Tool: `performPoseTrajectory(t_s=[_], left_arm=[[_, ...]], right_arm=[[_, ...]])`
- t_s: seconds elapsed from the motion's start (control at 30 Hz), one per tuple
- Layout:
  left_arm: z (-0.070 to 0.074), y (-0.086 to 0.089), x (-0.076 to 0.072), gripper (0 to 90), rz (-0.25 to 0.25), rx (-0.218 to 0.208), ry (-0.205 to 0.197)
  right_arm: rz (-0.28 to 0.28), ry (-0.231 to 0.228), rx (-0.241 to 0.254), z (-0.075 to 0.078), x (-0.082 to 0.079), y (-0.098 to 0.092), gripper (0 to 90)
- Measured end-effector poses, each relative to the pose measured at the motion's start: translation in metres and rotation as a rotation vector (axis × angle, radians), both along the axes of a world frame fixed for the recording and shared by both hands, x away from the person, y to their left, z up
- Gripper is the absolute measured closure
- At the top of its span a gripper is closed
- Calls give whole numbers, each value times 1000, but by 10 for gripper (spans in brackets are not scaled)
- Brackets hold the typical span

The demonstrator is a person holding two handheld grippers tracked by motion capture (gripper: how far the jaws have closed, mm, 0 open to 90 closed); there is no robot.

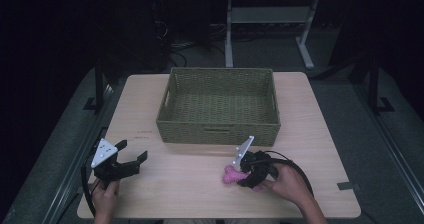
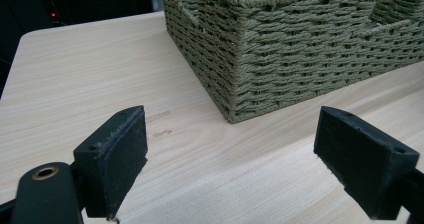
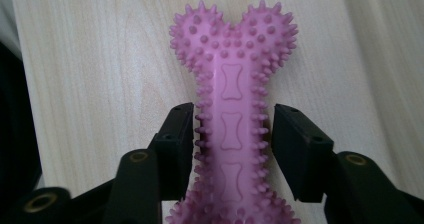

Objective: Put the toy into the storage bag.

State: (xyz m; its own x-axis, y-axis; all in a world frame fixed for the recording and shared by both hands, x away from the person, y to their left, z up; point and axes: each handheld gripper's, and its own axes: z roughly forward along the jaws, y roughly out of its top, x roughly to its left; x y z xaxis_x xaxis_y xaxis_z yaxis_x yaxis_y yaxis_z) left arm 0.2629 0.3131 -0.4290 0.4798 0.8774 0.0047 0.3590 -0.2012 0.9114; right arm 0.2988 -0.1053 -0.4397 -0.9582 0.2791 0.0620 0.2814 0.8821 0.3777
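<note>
Right gripper (image 3: 232,134) pinching pink bone toy (image 3: 232,84) near basket (image 1: 218,134) front edge, left gripper (image 2: 230,159) spread

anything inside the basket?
The high view shows bare woven floor in the green basket, with no item there. Its near wall hides the floor strip right behind it, so that strip can't be checked.

Basket (image 1: 218,104) on table (image 1: 150,194), behind bone toy (image 1: 230,175); toy right of centre.
</note>
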Motion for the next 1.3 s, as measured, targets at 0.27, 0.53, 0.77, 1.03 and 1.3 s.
performPoseTrajectory(t_s=[0.27, 0.53, 0.77, 1.03, 1.3], left_arm=[[0, 0, 0, 133, 1, 0, 1], [0, -1, 1, 133, -4, -4, 3], [0, -2, 1, 133, -5, 3, 3], [0, -2, 2, 133, 4, 3, 5], [0, 0, 2, 133, 6, 6, 7]], right_arm=[[9, 9, -4, 0, 1, 0, 575], [-7, 42, 24, 3, 6, -7, 578], [-14, 67, 75, 8, 8, -15, 578], [-5, 74, 88, 20, 13, -20, 578], [-6, 80, 125, 31, 22, -26, 578]])
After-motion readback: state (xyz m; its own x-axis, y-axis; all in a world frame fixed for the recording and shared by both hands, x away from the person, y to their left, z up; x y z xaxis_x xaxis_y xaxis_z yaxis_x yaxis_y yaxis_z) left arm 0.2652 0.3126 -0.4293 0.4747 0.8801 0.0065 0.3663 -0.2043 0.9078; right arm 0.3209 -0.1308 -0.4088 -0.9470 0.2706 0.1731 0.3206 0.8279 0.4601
